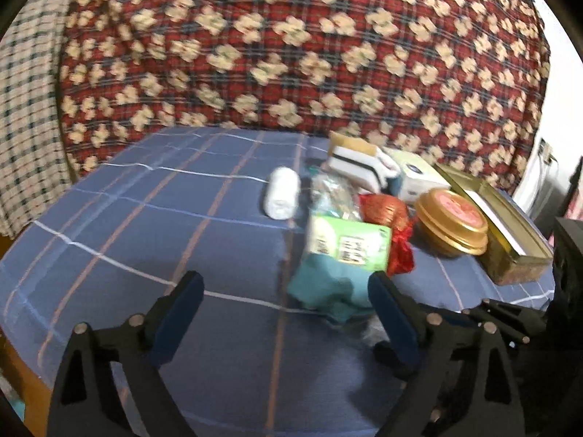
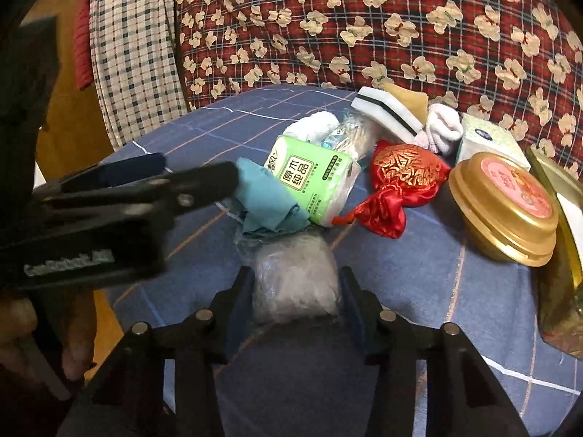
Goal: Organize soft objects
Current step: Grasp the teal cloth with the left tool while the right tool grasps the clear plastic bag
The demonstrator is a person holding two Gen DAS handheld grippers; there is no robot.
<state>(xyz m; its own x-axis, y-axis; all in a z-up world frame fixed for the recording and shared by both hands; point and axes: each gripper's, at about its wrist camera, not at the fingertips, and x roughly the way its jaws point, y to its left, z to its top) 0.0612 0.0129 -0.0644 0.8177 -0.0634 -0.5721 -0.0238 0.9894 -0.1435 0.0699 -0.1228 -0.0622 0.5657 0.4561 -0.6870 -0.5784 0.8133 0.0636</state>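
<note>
On blue bedsheet [image 2: 419, 291]: right gripper [image 2: 297, 291] clamps plastic-wrapped bundle [image 2: 295, 280] for lifting; left gripper [image 1: 288, 302] gapes empty beside teal cloth [image 1: 328, 284].

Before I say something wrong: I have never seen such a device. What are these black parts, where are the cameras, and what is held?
No robot here: a person holds a two-finger gripper in each hand, each carrying a camera looking along its fingers. One picture is from the left gripper, open beside a teal cloth; the other from the right gripper, whose fingers squeeze a clear-wrapped bundle. On the blue checked sheet also lie a green tissue pack, a red satin pouch and a gold round tin.
</note>
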